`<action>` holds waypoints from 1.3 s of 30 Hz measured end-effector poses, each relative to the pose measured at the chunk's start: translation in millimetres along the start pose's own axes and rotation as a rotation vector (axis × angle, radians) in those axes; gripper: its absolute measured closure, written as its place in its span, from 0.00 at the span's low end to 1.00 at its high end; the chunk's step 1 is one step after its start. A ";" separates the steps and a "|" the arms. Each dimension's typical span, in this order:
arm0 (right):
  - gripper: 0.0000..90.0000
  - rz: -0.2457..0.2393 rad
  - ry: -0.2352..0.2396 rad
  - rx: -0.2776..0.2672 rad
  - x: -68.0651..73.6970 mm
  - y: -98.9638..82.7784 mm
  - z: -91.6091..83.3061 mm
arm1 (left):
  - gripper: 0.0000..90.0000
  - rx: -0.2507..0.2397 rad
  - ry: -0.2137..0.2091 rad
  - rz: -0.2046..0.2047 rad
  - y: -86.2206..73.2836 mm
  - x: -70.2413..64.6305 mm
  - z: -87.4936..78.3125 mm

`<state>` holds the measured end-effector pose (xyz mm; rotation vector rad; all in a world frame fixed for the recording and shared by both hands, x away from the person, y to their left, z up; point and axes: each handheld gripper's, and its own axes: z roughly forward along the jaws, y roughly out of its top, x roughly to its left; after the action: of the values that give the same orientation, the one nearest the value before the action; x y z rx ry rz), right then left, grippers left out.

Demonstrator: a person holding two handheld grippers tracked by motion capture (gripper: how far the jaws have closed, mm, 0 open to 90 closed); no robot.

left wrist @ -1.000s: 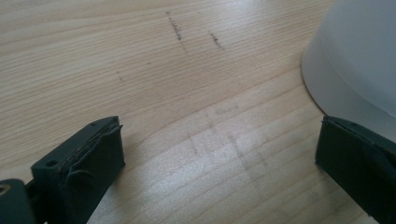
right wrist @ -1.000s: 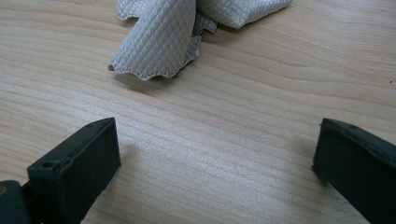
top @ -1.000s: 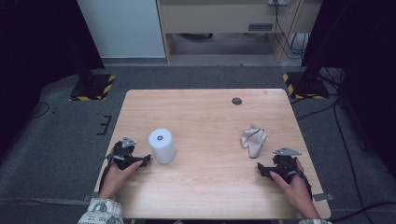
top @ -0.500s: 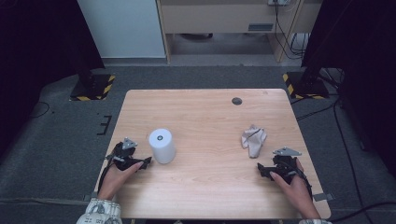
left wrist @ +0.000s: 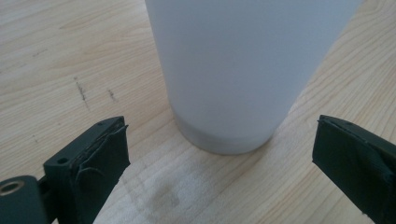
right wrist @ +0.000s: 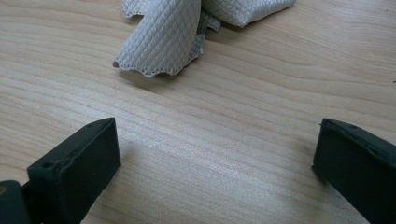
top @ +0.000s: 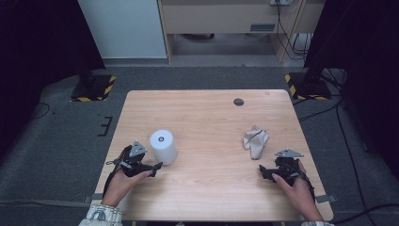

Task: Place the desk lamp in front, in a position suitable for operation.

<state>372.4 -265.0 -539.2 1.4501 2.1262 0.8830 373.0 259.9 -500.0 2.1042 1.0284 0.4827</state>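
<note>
A white cup is seen standing upside down on the wooden table, on the left side near the front. The left gripper is held low just beside the cup, pointing at it. In the left gripper view the jaws are spread wide, and the cup is seen straight ahead between them — it is not touched by either jaw. A pale smudge is seen on the wood in front of the cup.

A white cloth is crumpled on the right side of the table. The right gripper is held near it, closer to the front edge. In the right gripper view the jaws are spread wide too, with bare wood between them, and the cloth is seen a little way ahead — not touched.

A small dark round hole is seen near the far edge of the table.
</note>
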 end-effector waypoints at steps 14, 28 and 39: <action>0.01 0.001 -0.002 0.000 0.3 0.2 0.4 | 0.03 -0.117 -0.006 0.000 18.0 -9.3 -2.0; 0.01 0.001 -0.002 0.000 0.3 0.3 0.5 | 0.03 -0.122 0.012 -0.017 33.6 -8.2 17.0; 0.01 0.001 -0.002 0.000 0.3 0.3 0.5 | 0.08 -0.145 -0.013 -0.006 45.1 -5.4 18.9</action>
<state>372.8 -264.5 -539.3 1.4511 2.1247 0.8814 404.3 228.5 -478.7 1.9730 0.9635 0.5241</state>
